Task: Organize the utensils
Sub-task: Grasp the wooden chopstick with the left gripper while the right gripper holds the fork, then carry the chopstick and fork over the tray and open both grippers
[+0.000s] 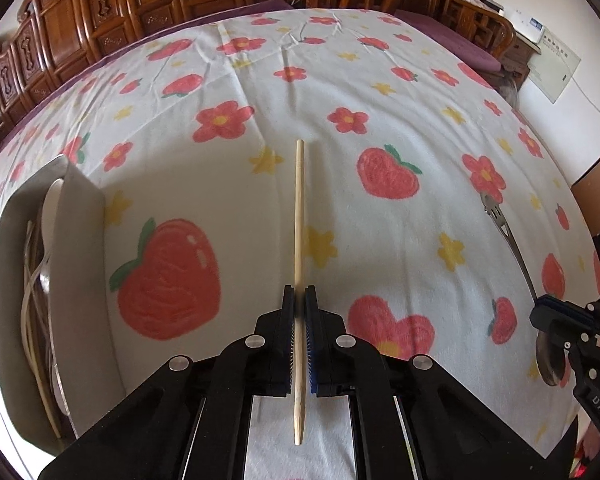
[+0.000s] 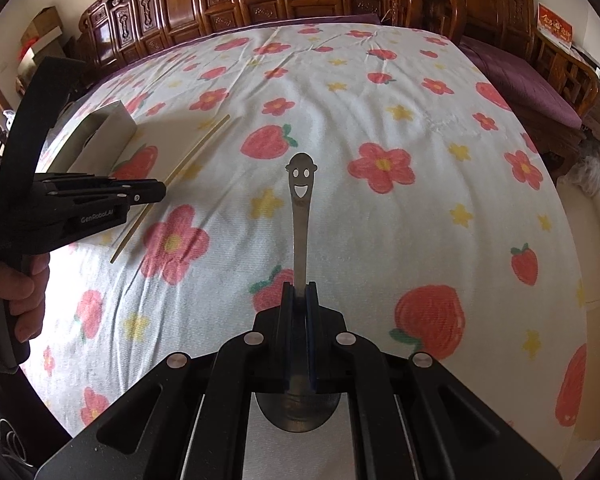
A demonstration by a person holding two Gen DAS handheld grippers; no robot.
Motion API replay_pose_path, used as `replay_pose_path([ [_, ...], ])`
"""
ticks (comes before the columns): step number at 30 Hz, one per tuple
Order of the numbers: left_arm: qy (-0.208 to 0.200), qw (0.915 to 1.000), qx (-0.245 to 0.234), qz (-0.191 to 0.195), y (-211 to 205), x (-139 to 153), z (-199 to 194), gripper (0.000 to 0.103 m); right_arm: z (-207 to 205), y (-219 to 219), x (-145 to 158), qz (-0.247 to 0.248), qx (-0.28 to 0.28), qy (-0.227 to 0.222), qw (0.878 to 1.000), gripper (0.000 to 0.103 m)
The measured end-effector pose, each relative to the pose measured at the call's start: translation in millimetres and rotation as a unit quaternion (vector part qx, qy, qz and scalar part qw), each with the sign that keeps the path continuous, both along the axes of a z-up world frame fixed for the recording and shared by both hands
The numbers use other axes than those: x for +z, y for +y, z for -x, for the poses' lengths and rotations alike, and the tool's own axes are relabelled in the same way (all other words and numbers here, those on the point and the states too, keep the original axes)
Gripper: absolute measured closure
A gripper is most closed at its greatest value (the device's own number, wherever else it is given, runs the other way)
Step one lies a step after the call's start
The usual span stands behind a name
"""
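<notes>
Mid-carry: the left tool [image 1: 299,304] is clamped on a pale wooden chopstick [image 1: 299,216], the right tool [image 2: 299,292] pinches a smiley-handled steel spoon [image 2: 301,200], and next both probably head to the grey rectangular utensil box [image 1: 82,240] at 9 o'clock.

We hold both grippers level above the surface: our left gripper [image 1: 299,294] has its jaws closed tight, and our right gripper [image 2: 300,290] is clamped too
</notes>
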State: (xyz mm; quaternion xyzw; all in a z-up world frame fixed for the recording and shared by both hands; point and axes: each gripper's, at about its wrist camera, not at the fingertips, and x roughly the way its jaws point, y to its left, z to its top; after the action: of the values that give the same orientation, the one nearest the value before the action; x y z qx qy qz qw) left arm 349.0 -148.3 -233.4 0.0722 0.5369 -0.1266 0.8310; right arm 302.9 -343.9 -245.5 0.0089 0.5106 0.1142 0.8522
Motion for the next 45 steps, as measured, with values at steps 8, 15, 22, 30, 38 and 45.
replay_pose_path([
  [8, -0.023, 0.9997, 0.007, 0.011, 21, 26, 12, 0.099, 2, 17, 17, -0.003, 0.007, -0.016, 1.0, 0.096],
  [15, -0.047, 0.9986, 0.015, 0.017, 44, 51, 21, 0.099, 3, 37, 33, -0.004, 0.018, -0.03, 0.999, 0.096],
  [22, -0.065, 0.9973, 0.024, 0.024, 67, 69, 30, 0.099, 4, 56, 49, -0.006, 0.03, -0.043, 0.999, 0.096],
  [30, -0.089, 0.9949, 0.039, 0.027, 104, 90, 40, 0.099, 0, 84, 65, -0.012, 0.048, -0.056, 0.997, 0.096],
  [38, -0.083, 0.9929, 0.08, 0.028, 160, 84, 26, 0.099, -15, 131, 77, -0.02, 0.081, -0.066, 0.994, 0.096],
  [45, -0.068, 0.992, 0.102, 0.028, 187, 65, 14, 0.098, -37, 182, 88, -0.031, 0.114, -0.074, 0.99, 0.096],
])
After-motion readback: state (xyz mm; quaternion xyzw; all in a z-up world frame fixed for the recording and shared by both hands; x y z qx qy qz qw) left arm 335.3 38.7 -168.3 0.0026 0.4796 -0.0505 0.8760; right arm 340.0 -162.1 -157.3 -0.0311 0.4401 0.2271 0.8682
